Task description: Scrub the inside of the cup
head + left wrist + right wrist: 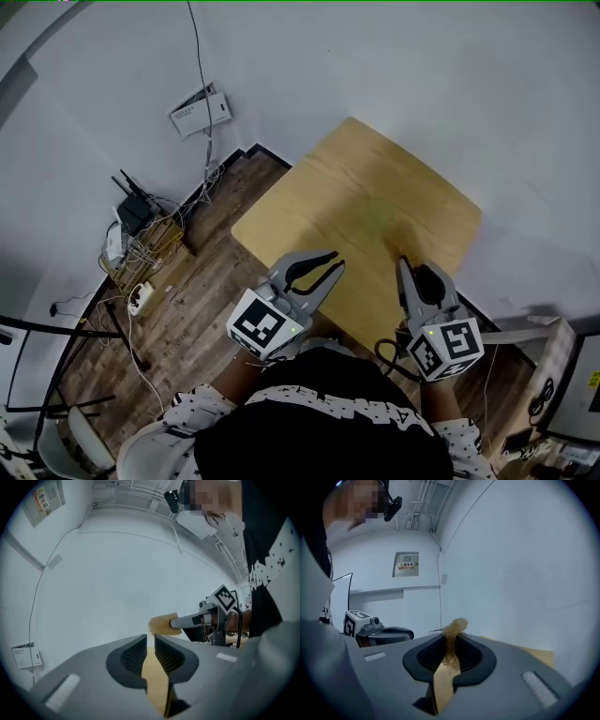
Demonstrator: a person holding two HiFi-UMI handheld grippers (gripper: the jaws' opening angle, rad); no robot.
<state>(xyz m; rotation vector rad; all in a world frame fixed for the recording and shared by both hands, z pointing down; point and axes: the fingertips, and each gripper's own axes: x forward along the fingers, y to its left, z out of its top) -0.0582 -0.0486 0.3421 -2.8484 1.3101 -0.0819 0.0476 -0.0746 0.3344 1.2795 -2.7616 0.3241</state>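
Item, scrub pad [457, 625]: I judge it light, soft, springy; pinched by one edge in the jaws of my right gripper [409, 264]; left gripper [336, 262] jaws slightly parted, empty; cup in no view.

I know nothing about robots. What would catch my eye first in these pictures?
At the near edge of a light wooden table, the right tongs pinch a tuft of golden scouring pad; that stands out first. The left tongs beside them stand slightly apart with nothing between them. Left of the table, a tangle of cables lies on the floor by the wall.
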